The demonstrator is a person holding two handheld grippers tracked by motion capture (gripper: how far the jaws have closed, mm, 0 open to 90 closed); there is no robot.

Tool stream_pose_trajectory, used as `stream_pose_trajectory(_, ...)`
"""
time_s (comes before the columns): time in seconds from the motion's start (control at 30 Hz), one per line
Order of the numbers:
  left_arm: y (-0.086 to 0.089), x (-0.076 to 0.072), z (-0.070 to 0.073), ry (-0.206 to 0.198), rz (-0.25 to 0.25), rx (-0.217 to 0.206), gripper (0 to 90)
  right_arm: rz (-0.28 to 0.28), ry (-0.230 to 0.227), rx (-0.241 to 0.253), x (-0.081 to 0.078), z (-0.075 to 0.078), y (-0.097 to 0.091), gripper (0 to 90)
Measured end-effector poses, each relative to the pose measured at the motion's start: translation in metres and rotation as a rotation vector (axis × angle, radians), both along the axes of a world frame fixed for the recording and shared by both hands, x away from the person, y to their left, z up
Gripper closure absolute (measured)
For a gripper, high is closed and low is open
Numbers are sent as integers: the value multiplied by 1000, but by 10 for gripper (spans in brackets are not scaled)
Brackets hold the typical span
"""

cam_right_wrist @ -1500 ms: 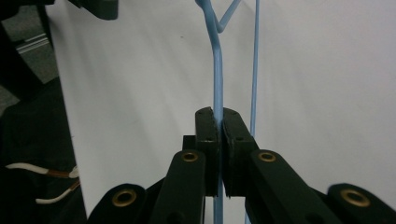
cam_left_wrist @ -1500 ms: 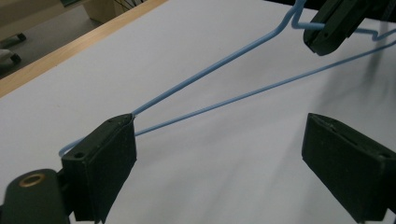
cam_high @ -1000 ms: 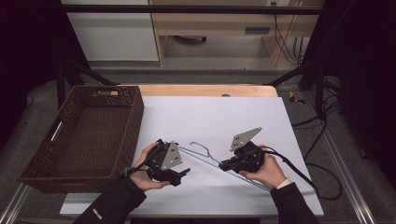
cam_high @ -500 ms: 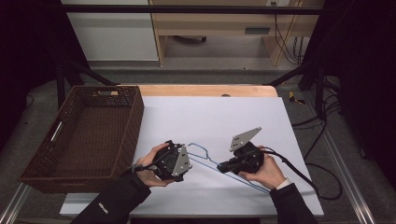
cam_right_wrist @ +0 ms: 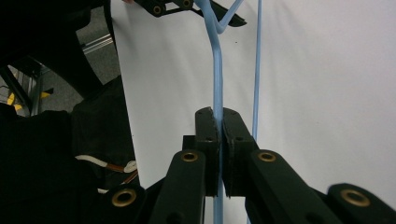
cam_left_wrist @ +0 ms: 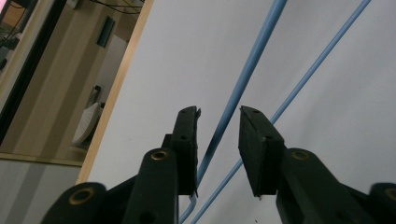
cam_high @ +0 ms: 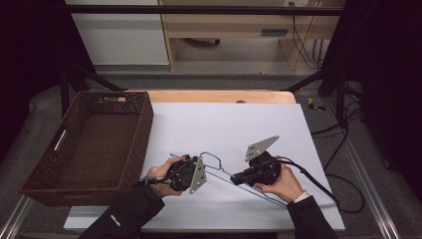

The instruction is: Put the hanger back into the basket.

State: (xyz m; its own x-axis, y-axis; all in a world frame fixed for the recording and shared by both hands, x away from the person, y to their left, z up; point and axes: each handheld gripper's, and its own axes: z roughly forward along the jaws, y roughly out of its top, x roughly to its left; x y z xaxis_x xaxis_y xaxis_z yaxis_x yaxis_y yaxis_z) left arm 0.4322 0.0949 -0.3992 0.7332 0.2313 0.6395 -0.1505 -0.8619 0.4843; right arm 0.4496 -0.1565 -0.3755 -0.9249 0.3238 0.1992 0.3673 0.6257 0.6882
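White sheet on table point(cam_high: 249, 124), brown basket point(cam_high: 89, 144) at left. Blue wire hanger point(cam_high: 224, 175) flat between my hands. My right gripper point(cam_right_wrist: 219, 122) clamped on wire. My left gripper point(cam_left_wrist: 219, 126) low, jaws just been closing, wire between them, not yet pinched. Next, I judge: finish squeeze, lift together toward basket.

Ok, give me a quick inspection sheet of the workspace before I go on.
Surface: white sheet over a wooden table.
Job's things: blue wire hanger lying flat on the sheet.
Clutter: empty brown wicker basket at the left edge.
Grippers: right tongs clamped on one hanger wire; left tongs have just been closing, wire between the pads, gap visible.
Cables: black cable trails from the right tongs; more on the floor beyond.
Surroundings: wooden furniture, dark frame bars.
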Motion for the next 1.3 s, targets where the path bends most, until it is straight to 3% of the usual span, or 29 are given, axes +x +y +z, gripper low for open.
stream_pose_trajectory(0.1,0,0,-1,-3,-4,3,741,2,2,-1,0,0,0,875)
stream_pose_trajectory(0.17,0,-1,0,-16,-4,28,801,2,2,3,0,0,0,875)
stream_pose_trajectory(0.2,0,-1,-1,-17,-4,14,805,2,5,6,0,0,0,874)
stream_pose_trajectory(0.43,-2,-5,-3,-50,-20,57,842,-9,2,-5,2,0,-1,873)
stream_pose_trajectory(0.57,-3,-6,-5,-38,-31,105,863,-22,-15,-14,3,1,-2,871)
stream_pose_trajectory(0.7,-4,-7,-5,-36,-28,112,869,-29,-25,-13,3,1,-2,869)
stream_pose_trajectory(0.8,-5,-6,-2,-10,-18,100,871,-39,-34,-10,5,2,-3,866)
stream_pose_trajectory(0.97,-7,-6,1,18,1,99,872,-69,-58,1,4,4,-5,786)
stream_pose_trajectory(1.03,-9,-5,3,43,34,106,872,-121,-116,15,3,8,-9,698)
stream_pose_trajectory(1.07,-9,-5,3,43,34,106,872,-121,-116,15,3,8,-9,698)
stream_pose_trajectory(1.2,-11,-3,6,59,74,111,872,-229,-191,71,1,15,-24,568)
stream_pose_trajectory(1.27,-11,-2,8,66,91,104,872,-249,-215,79,1,16,-27,524)
stream_pose_trajectory(1.3,-11,-1,10,70,109,100,872,-288,-257,97,0,17,-34,463)
